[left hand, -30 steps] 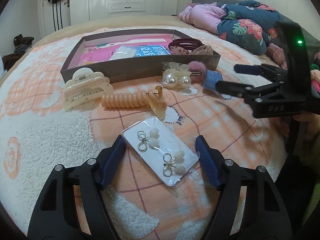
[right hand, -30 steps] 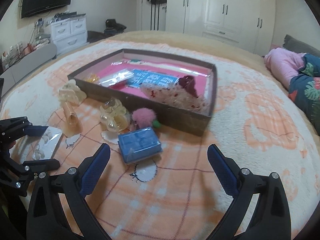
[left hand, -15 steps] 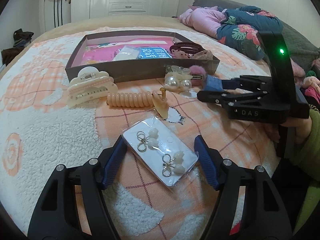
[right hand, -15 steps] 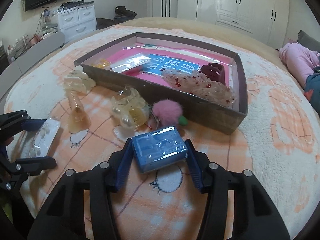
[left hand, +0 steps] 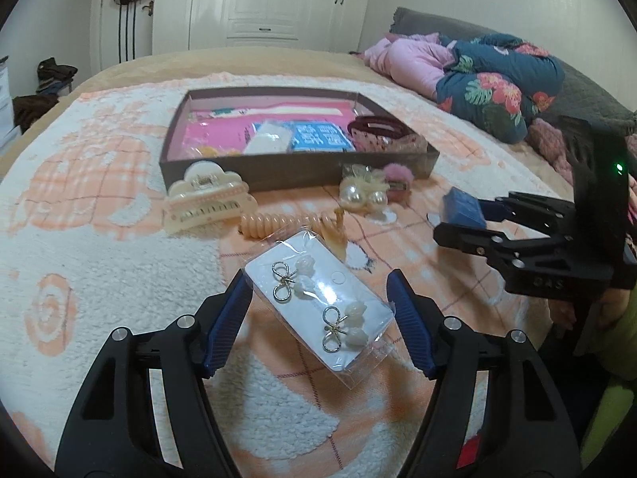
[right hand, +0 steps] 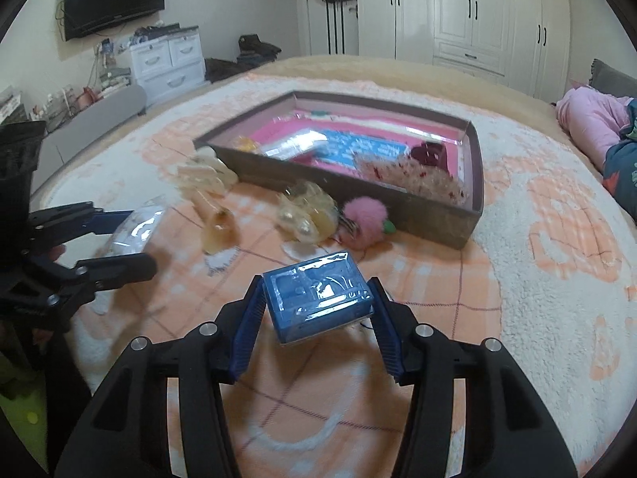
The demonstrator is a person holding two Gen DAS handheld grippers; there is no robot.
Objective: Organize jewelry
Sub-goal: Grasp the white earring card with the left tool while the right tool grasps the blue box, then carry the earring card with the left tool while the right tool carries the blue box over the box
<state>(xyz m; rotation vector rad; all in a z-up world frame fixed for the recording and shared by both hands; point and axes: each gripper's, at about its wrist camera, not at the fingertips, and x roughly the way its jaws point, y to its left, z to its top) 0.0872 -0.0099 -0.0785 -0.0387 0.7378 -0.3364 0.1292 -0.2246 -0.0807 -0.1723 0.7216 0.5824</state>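
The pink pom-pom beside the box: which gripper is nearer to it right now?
Right. The right gripper, holding the blue box, hovers just short of the pink pom-pom. The left gripper, gripping the earring card, sits farther back, beyond the coil hair tie.

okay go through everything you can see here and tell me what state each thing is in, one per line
Left gripper: shut on the earring card, lifted off the blanket.
Earring card: held, tilted, in its clear sleeve.
Right gripper: shut on the blue box.
Blue box: held, raised, tilted.
Tray: open-topped, part filled.
Claw clip: lying on the blanket, against the tray's wall.
Coil tie: lying loose.
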